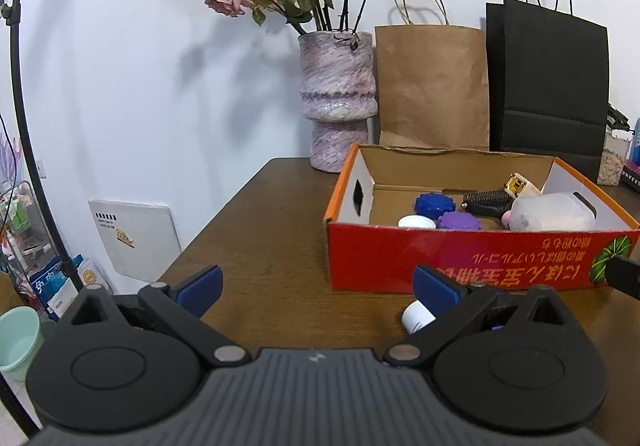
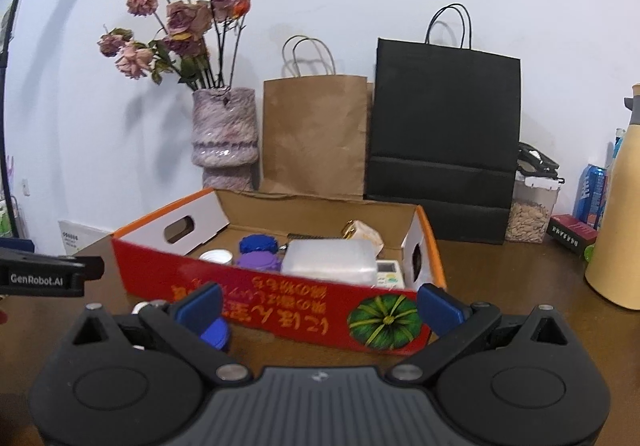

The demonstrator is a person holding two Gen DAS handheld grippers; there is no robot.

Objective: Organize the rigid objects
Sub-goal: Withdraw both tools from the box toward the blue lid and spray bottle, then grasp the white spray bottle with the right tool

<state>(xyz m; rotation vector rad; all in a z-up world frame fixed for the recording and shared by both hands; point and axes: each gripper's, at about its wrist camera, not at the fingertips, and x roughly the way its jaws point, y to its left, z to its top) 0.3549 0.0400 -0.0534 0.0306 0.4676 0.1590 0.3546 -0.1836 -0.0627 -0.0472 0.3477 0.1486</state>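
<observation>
A red and orange cardboard box (image 1: 460,258) sits on the brown table (image 1: 260,246). It holds a blue lid (image 1: 434,203), a purple lid (image 1: 458,221), a white lid (image 1: 416,222), a black comb (image 1: 486,200), a clear plastic container (image 1: 552,212) and a small gold-trimmed item (image 1: 520,184). The box (image 2: 256,298) also shows in the right wrist view, with a white remote (image 2: 390,273) inside. My left gripper (image 1: 318,286) is open and empty in front of the box. A white cap (image 1: 418,316) lies beside its right finger. My right gripper (image 2: 320,306) is open and empty. A blue lid (image 2: 216,332) lies on the table beside its left finger.
A pink vase of dried roses (image 1: 338,94), a brown paper bag (image 1: 432,86) and a black paper bag (image 1: 552,86) stand behind the box. A jar of seeds (image 2: 530,214), a blue can (image 2: 592,196) and a beige jug (image 2: 618,214) stand at the right. The table edge drops off at the left.
</observation>
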